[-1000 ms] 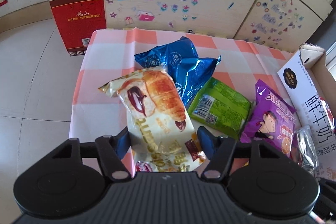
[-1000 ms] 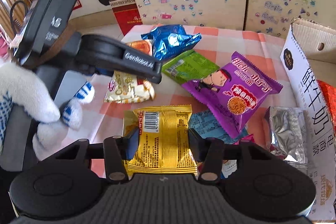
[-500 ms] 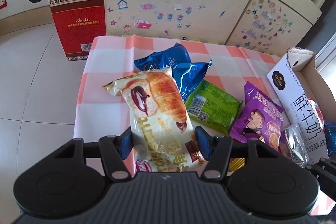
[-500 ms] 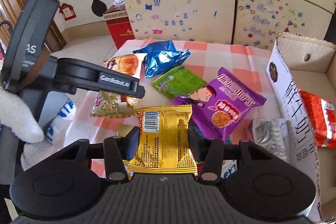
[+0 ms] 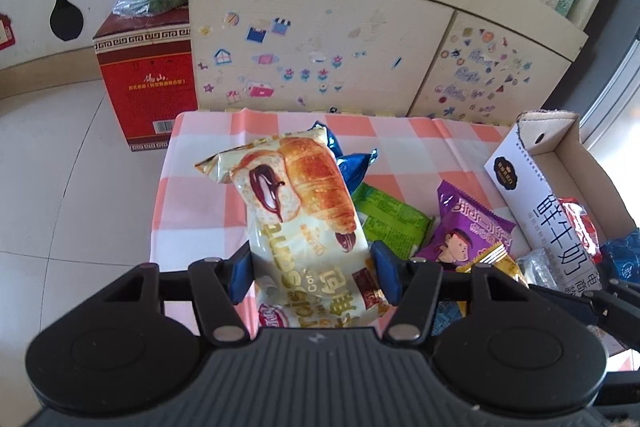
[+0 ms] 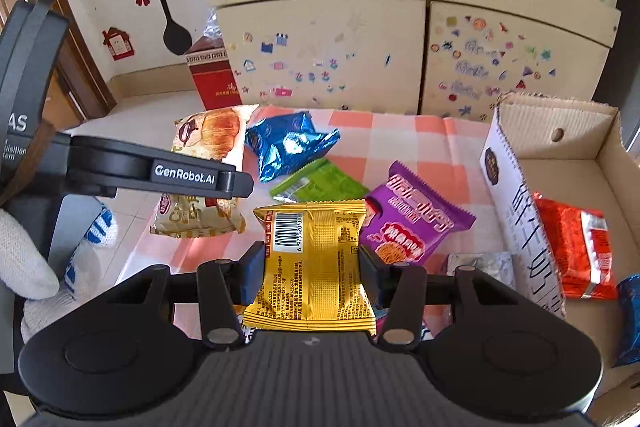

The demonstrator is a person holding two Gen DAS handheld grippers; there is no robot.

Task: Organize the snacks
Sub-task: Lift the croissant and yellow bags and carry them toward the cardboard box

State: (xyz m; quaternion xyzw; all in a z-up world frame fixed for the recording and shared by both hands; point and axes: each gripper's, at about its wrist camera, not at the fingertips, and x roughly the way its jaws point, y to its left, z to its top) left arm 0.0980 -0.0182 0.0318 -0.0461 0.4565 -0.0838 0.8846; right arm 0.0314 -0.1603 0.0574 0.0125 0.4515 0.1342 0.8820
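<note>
Carrying two packets at once, both lifted above the checked tablecloth (image 5: 200,195) and judged mid-transfer toward the cardboard box (image 6: 568,167) at the right. Left gripper (image 5: 312,273) clamping the croissant packet (image 5: 304,219) across its lower half, upper end standing free over the cloth. Right gripper (image 6: 312,267) clenching the gold packet (image 6: 314,259) by both side edges, barcode face up. Next move judged as swinging both loads rightward over the box's near wall, printed in large characters, and letting go only once clear of that wall; staggering the two drops advisable, given the grippers working close together. Box already holding a red packet (image 6: 576,247) against that wall, plus a blue item (image 6: 630,319) at the frame edge, only partly showing. Remaining on the cloth: blue foil packet (image 6: 288,143), green packet (image 6: 320,183), purple packet (image 6: 412,223), and a silver packet (image 6: 480,263) just beside the box.
</note>
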